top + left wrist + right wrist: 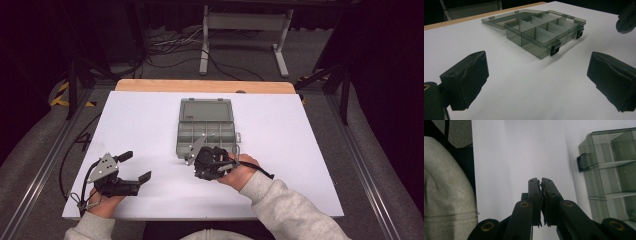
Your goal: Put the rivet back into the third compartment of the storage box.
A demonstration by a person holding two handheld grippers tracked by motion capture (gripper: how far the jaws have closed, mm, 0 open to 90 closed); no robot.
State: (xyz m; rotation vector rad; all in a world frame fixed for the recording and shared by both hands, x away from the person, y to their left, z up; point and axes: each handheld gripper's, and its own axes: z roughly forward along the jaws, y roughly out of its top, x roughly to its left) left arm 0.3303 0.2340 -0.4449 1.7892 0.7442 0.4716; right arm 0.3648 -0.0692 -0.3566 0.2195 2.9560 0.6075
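Observation:
A grey see-through compartment box (pixel 206 131) lies in the middle of the white table (pixel 140 115), with its lid (pixel 206 109) folded back flat behind it. Its compartments look empty. My right gripper (pixel 200 170) hovers just in front of the box's near edge, jaws shut with nothing between them. In the right gripper view the shut pads (pixel 541 180) point down at bare table, with the box (pixel 609 177) and its black latch (pixel 582 162) to the right. My left gripper (pixel 136 166) rests near the table's front left, open and empty. Its own view faces the box (pixel 544 32) between its wide-apart pads (pixel 466 80).
The table's wooden back edge (pixel 205 86) lies beyond the box. On the floor behind it are cables and a white frame stand (pixel 245 30). A grey sleeve (pixel 446 182) hangs close beside the right gripper. Bare white table surrounds the box on all sides.

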